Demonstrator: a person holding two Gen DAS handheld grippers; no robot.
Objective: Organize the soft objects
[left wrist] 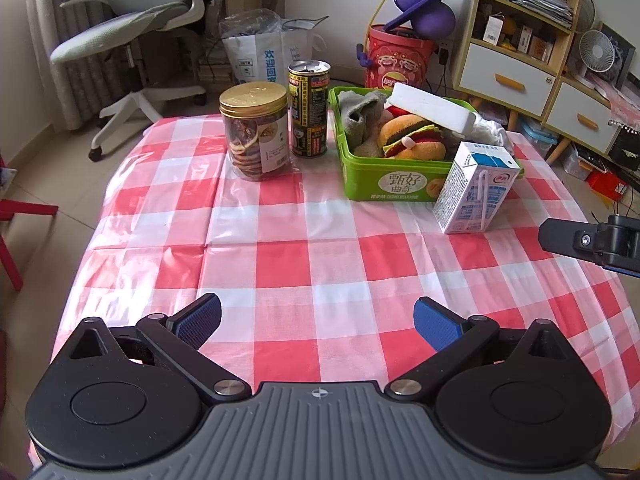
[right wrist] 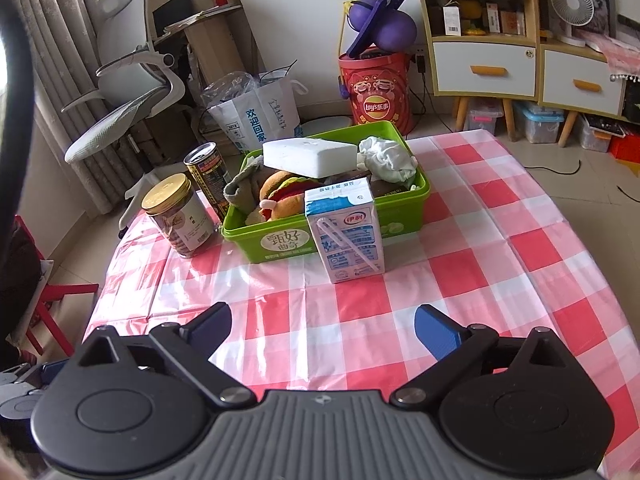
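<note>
one green box (right wrist: 280, 236), four soft items inside: sponge (right wrist: 308, 156), burger plush (right wrist: 280, 196), sock (right wrist: 240, 190), rag (right wrist: 386, 158).
outside: one jar (right wrist: 178, 216), one can (right wrist: 208, 176), one milk carton (right wrist: 344, 232). left gripper (left wrist: 318, 320) and right gripper (right wrist: 322, 326) both wide, empty.

Layout of the table (left wrist: 304, 240). A bin (left wrist: 394, 184) stands toward the far side; in it lie a cloth (left wrist: 362, 114) at the left, a plush burger (left wrist: 412, 136) in the middle, crumpled fabric (right wrist: 386, 158) at the right, and a foam block (left wrist: 432, 106) resting on top of these. A milk carton (left wrist: 474, 188) stands upright just before the bin's right front corner. Left of the bin stands a can (left wrist: 309, 110), and left of and slightly before the can, a jar (left wrist: 256, 132). Behind the table: an office chair (left wrist: 132, 24), a bag (left wrist: 264, 56), a bucket (left wrist: 398, 60) and a shelf unit (left wrist: 516, 32).
</note>
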